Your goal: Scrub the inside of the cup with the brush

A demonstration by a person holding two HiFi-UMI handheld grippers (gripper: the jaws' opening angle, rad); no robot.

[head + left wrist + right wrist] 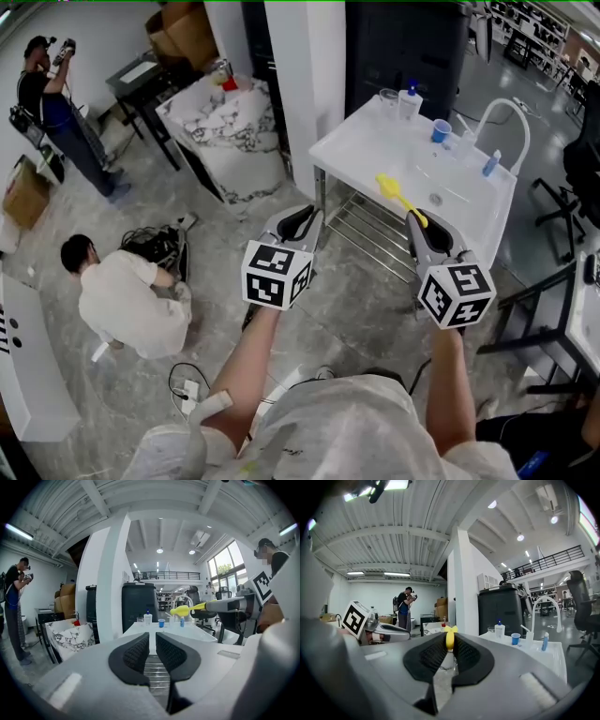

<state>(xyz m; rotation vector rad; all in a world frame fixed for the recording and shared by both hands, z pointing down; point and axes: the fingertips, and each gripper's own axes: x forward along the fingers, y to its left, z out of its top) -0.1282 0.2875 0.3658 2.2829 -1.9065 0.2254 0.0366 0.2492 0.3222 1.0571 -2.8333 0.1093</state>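
Note:
A small blue cup (441,131) stands at the back of a white sink table (356,145), beside the faucet (506,117). It also shows far ahead as the blue cup (161,623) in the left gripper view and as the cup (515,638) in the right gripper view. My right gripper (412,217) is shut on the handle of a yellow brush (397,193), whose head points toward the sink; the brush (450,639) sits pinched between the pads. My left gripper (305,214) hangs in front of the table's near corner, jaws nearly together (150,637) with nothing between them. The brush (185,610) shows at its right.
On the sink top stand a pump bottle (410,101), a clear glass (389,97) and a small blue bottle (490,164). A wire rack (370,230) sits under the table. A person crouches (127,300) at the left; another stands (52,103) farther back. An office chair (581,169) is at the right.

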